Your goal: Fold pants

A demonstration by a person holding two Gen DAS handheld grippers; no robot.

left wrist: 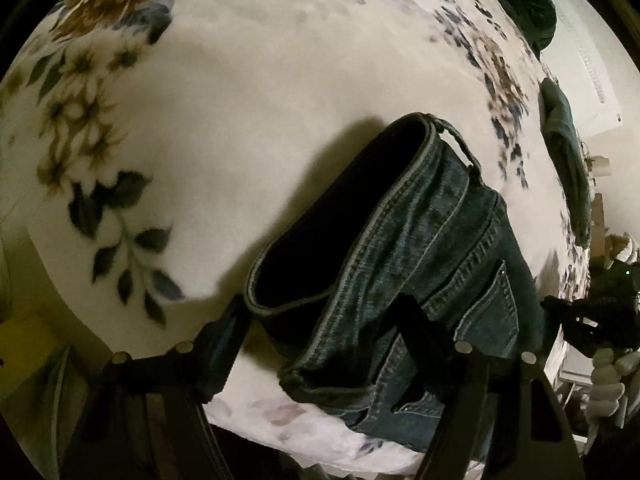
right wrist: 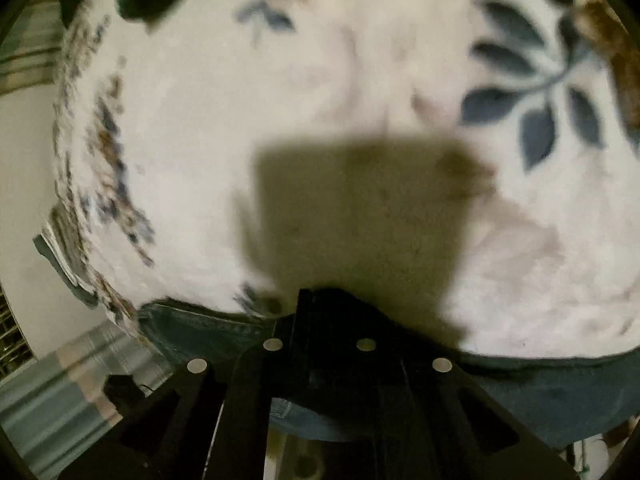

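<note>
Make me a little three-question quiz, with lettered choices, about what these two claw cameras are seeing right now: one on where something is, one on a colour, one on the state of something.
1. Where do the jeans lie?
A. On a floral blanket
B. On a bare wooden floor
C. Inside a basket

2. What colour are the jeans?
A. Red
B. Blue denim
C. White

3. How do the fingers of the left claw stand?
A. Pressed together on nothing
B. Spread apart, with the waistband between them
C. Out of view

Answers:
1. A, since white fleece with leaf and flower prints surrounds the jeans in the left wrist view.
2. B, as the stitched fabric and pocket are faded blue.
3. B, because one dark finger sits at either side of the waist opening.
</note>
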